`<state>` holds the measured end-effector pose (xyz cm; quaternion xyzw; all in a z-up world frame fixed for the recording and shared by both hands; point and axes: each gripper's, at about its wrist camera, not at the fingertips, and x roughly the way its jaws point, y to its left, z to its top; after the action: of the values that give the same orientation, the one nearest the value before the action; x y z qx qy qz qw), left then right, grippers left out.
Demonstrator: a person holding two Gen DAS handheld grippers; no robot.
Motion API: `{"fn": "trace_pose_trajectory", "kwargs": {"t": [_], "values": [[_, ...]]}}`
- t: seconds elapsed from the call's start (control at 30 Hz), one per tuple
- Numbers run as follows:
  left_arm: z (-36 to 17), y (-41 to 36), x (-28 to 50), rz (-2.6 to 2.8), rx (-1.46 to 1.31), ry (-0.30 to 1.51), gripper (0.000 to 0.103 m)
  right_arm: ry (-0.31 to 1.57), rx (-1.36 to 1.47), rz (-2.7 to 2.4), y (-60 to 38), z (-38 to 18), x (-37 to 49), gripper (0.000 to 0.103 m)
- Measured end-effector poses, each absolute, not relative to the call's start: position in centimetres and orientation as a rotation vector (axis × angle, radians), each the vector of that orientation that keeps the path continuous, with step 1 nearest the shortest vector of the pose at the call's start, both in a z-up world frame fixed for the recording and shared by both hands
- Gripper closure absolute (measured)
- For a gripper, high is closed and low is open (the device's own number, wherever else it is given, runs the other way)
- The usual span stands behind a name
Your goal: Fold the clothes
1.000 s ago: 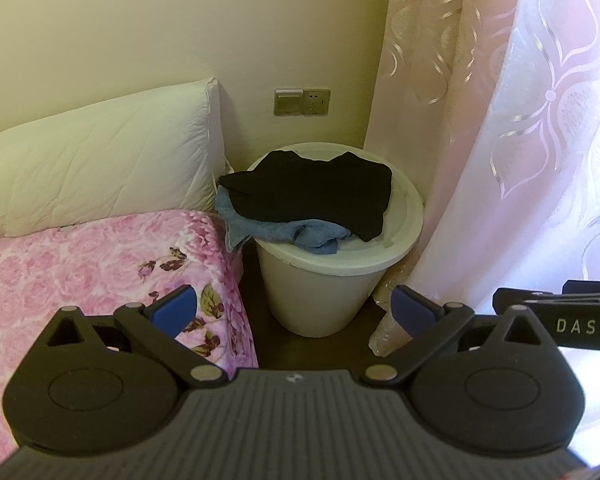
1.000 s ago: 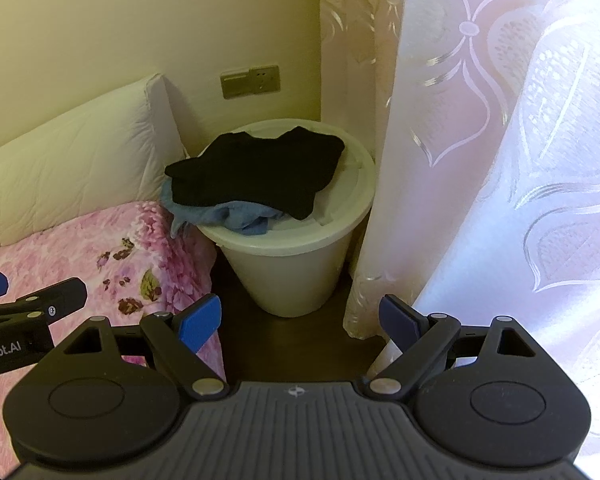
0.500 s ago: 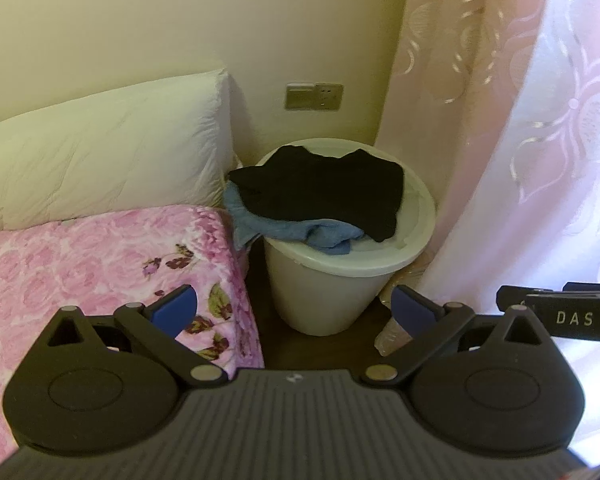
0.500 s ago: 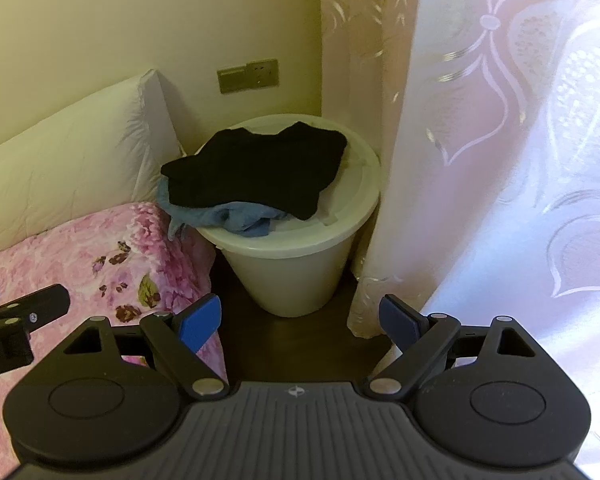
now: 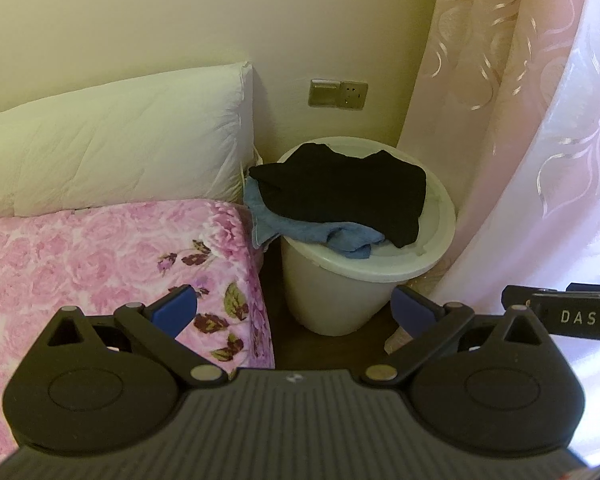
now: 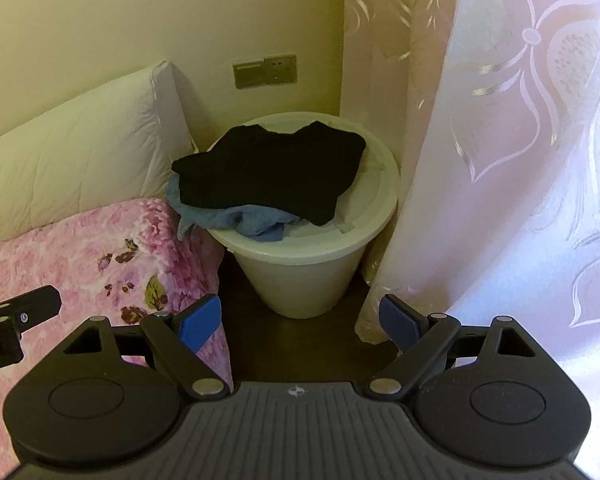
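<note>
A black garment (image 5: 344,192) (image 6: 272,176) lies crumpled on top of a cream laundry bin (image 5: 340,292) (image 6: 304,276) in the corner, with a blue garment (image 5: 340,236) (image 6: 256,224) under it hanging over the rim. My left gripper (image 5: 294,310) is open and empty, low and in front of the bin, above the bed's corner. My right gripper (image 6: 300,318) is open and empty too, short of the bin over the dark floor. Each gripper shows at the edge of the other's view.
A bed with a pink floral cover (image 5: 100,264) (image 6: 80,264) and a white pillow (image 5: 112,148) (image 6: 72,160) lies left of the bin. Pink curtains (image 5: 540,140) (image 6: 520,160) hang at the right. A wall socket plate (image 5: 338,94) (image 6: 265,71) sits above the bin.
Both grippers have drawn back and risen a little, so the bin looks slightly smaller and lower in both views. Both stay open; the clothes have not moved.
</note>
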<state>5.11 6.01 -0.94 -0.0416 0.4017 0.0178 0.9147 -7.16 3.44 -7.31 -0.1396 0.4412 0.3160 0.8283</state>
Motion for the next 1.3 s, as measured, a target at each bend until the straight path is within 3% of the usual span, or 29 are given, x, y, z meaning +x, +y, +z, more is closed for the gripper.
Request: {"fn": "trace_pose_trajectory", "kwargs": {"t": [0.93, 1.3], "values": [[-2.4, 5.9, 8.5, 0.004, -0.080, 0.874, 0.001, 0.980, -0.299, 0.660, 3.6, -9.0, -2.9, 0.014], [-5.2, 5.8, 14.9, 0.012, -0.105, 0.940, 0.001, 1.012, -0.343, 0.719, 8.2, -12.3, 1.6, 0.014]]}}
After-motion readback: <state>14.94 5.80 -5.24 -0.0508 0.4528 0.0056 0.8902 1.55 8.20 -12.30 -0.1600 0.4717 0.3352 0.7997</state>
